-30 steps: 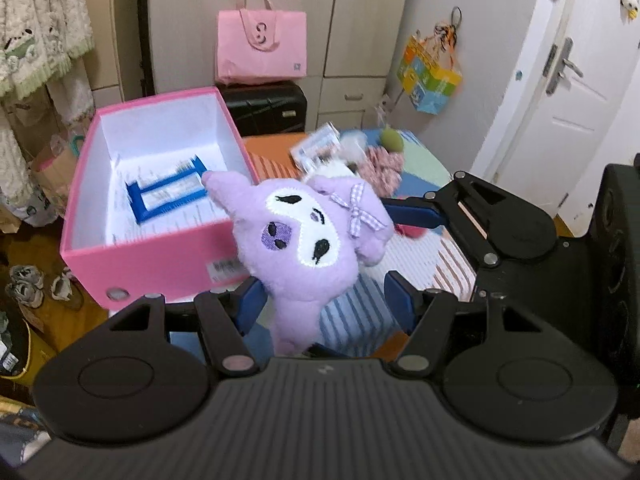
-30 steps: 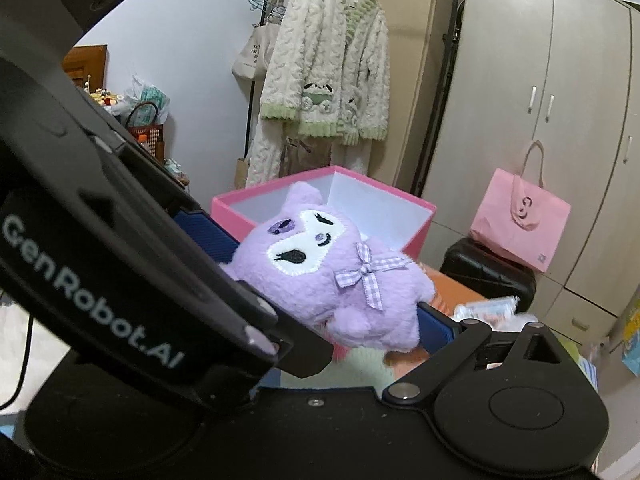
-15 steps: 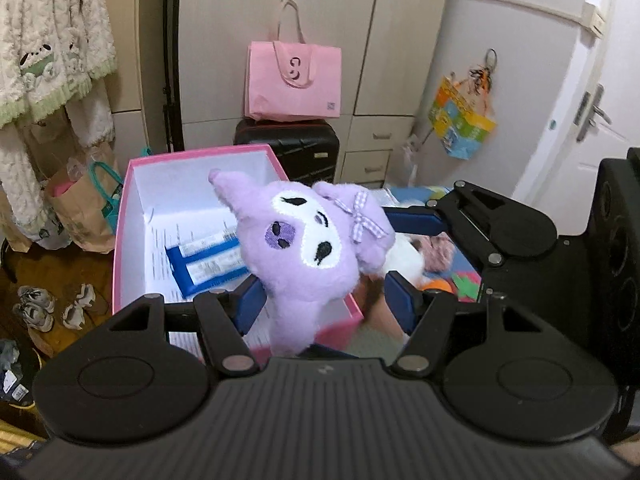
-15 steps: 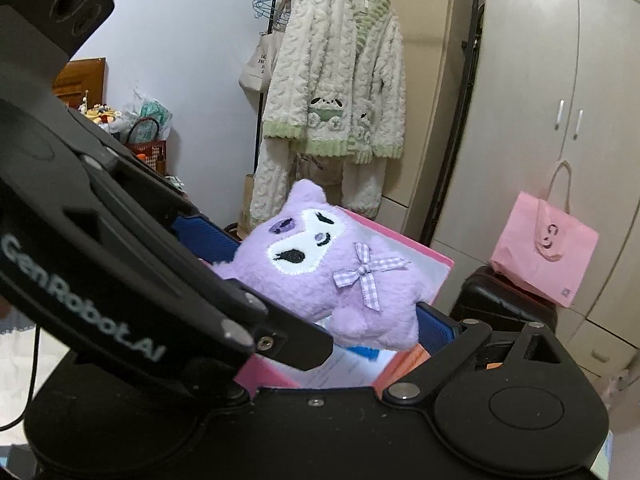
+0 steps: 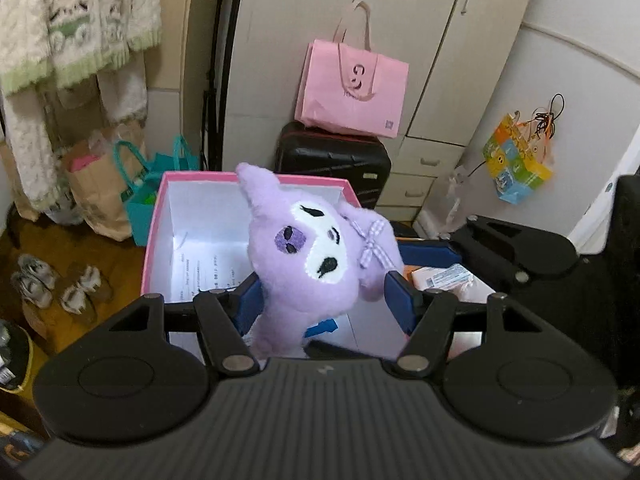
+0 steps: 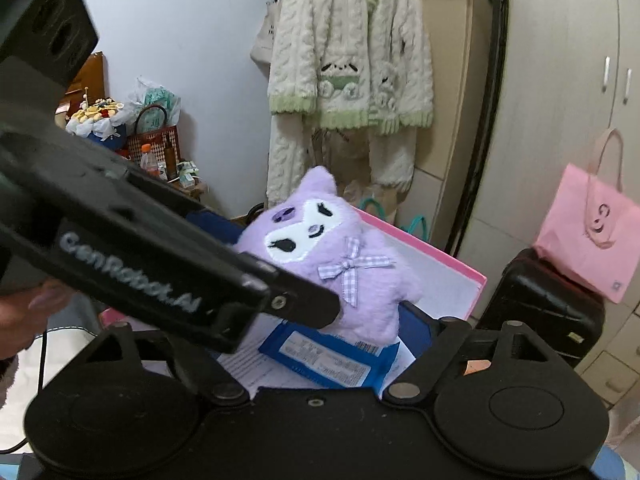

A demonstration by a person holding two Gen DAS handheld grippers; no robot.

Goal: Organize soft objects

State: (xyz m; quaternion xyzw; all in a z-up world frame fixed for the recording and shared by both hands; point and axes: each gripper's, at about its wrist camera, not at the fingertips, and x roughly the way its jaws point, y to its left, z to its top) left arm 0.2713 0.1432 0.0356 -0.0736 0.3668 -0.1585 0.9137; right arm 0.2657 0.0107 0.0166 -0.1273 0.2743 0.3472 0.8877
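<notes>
Left wrist view alone showed the pink box's (image 5: pixel 160 216) white interior, with the purple plush (image 5: pixel 308 264) above it; right wrist view alone showed a blue packet (image 6: pixel 332 360) under the plush, inside the box. Plush long axis ran near upright, ear uppermost, face toward both cameras. Left gripper (image 5: pixel 324 300) clamped the plush body; right gripper (image 6: pixel 316 276), jaws just narrowed, bracketed the plush, contact unclear.

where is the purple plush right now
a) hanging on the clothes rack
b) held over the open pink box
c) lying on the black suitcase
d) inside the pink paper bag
b: the purple plush sits between the grippers' blue fingers, up above the open pink box, whose white interior and papers show behind and below it.
</notes>
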